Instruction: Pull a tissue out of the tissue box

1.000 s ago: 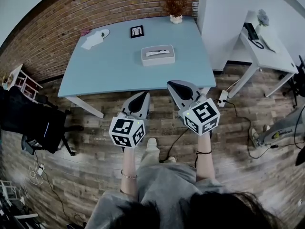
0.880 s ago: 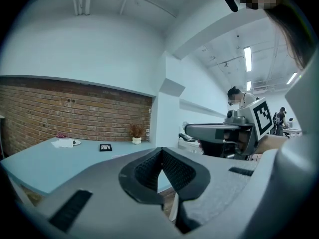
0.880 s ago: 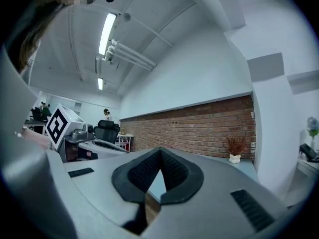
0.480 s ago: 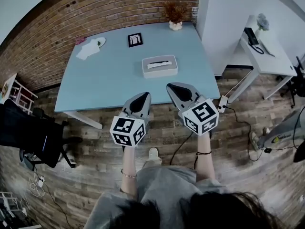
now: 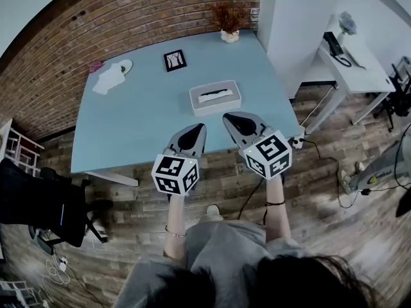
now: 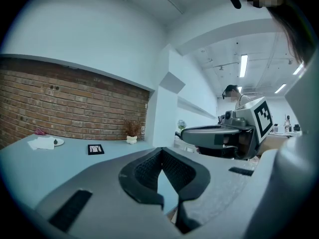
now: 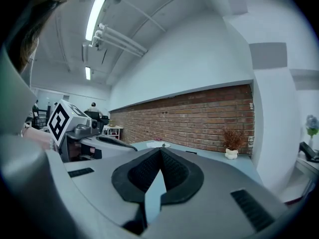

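Observation:
The white tissue box (image 5: 215, 97) lies on the light blue table (image 5: 135, 124), with a tissue showing in its top slot. My left gripper (image 5: 196, 129) hovers over the table's near edge, short of the box and to its left. My right gripper (image 5: 228, 116) is just in front of the box's near side, apart from it. Both point nearly level, side by side. The tips of the left gripper (image 6: 160, 151) meet with nothing between them. The right gripper (image 7: 160, 151) is shut and empty too. The box is hidden behind the jaws in both gripper views.
A small black picture frame (image 5: 173, 59), a potted dry plant (image 5: 226, 21) and a plate with crumpled tissue (image 5: 110, 77) stand at the table's far side. A white side desk (image 5: 350, 59) is to the right, a black chair (image 5: 38, 204) to the left. A brick wall runs behind.
Both grippers have moved forward from over the wooden floor to the table's near edge. The table and tissue box now sit closer to them in the head view. Both stay shut.

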The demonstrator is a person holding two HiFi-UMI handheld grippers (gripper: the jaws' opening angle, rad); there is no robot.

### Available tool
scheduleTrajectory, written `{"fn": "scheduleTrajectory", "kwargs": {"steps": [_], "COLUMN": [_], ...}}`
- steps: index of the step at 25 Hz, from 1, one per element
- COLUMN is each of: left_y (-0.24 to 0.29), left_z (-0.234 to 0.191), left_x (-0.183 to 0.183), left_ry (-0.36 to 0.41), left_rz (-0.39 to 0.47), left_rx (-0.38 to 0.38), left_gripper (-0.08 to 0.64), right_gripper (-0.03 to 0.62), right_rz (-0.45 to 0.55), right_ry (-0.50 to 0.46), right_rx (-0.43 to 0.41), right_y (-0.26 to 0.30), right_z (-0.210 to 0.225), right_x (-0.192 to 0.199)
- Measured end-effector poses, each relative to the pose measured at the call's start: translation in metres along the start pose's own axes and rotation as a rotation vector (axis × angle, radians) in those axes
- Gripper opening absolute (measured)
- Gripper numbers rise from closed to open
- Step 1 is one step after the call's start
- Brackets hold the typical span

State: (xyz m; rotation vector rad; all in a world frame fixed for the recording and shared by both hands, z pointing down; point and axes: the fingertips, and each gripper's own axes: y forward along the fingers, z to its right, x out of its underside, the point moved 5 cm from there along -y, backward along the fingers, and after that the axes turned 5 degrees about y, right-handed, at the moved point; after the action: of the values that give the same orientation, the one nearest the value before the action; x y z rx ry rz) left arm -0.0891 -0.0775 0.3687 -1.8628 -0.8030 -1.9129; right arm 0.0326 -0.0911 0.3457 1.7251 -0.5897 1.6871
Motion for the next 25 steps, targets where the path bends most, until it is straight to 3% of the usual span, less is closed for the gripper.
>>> {"fn": "scheduleTrajectory", "kwargs": {"steps": [9, 17, 25], "left_y": [0.018, 0.034, 0.062], "left_z": [-0.044, -0.046, -0.066], "left_x": [0.015, 0.034, 0.041], "left_ry": [-0.017, -0.042, -0.069], "left_rz": [-0.031, -0.068, -0.091], "left_rx": [0.066, 0.104, 0.073], "left_gripper": [0.003, 0.003, 0.003], "right_gripper": [-0.002, -0.002, -0.002], "right_rz": [-0.042, -0.075, -0.131], "right_ry": [0.01, 0.029, -0.024], "right_rx": [0.07, 0.13, 0.092], "right_y": [0.041, 0.042, 0.074], "right_z": [0.003, 0.022, 0.052], "right_x": [0.016, 0.032, 0.035]}}
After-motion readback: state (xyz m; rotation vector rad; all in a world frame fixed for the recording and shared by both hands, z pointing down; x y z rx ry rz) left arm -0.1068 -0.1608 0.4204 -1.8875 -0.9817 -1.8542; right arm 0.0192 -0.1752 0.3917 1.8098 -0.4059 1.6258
